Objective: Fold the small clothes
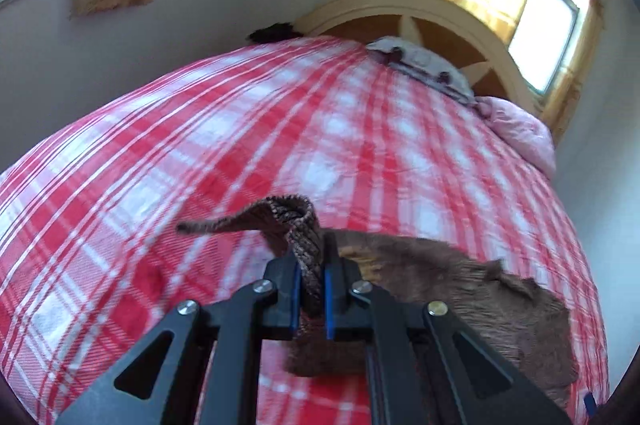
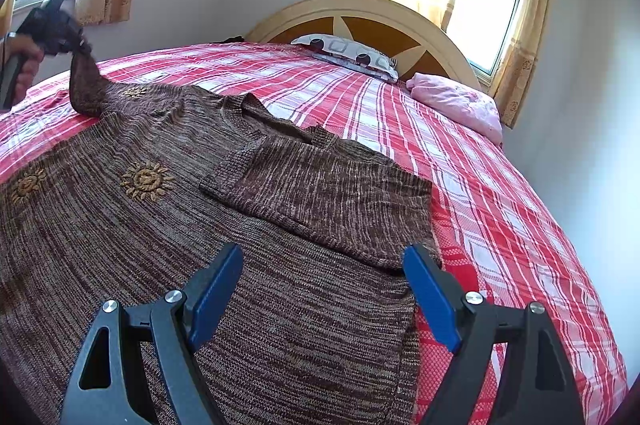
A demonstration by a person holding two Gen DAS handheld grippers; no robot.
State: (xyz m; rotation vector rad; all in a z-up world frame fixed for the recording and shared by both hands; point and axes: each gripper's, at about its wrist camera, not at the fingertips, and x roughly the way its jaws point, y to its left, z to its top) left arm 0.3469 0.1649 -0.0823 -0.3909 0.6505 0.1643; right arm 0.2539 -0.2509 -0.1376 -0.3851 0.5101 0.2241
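A brown knitted sweater [image 2: 132, 225] with embroidered sun motifs lies spread on the red plaid bed [image 2: 500, 185]. Its right sleeve [image 2: 332, 193] is folded across the body. My left gripper [image 1: 311, 277] is shut on the ribbed cuff [image 1: 296, 221] of the other sleeve and holds it lifted above the bed. In the right wrist view the left gripper [image 2: 80, 45] shows at the far left, pulling that sleeve [image 2: 86, 85] up. My right gripper [image 2: 324, 257] is open and empty, hovering just over the sweater's lower body near its right edge.
A patterned pillow [image 2: 352, 55] and a pink bundle [image 2: 460, 101] lie by the curved wooden headboard [image 2: 360, 9]. Curtained windows are behind the bed. The bed's right edge runs close to a wall [image 2: 592, 145].
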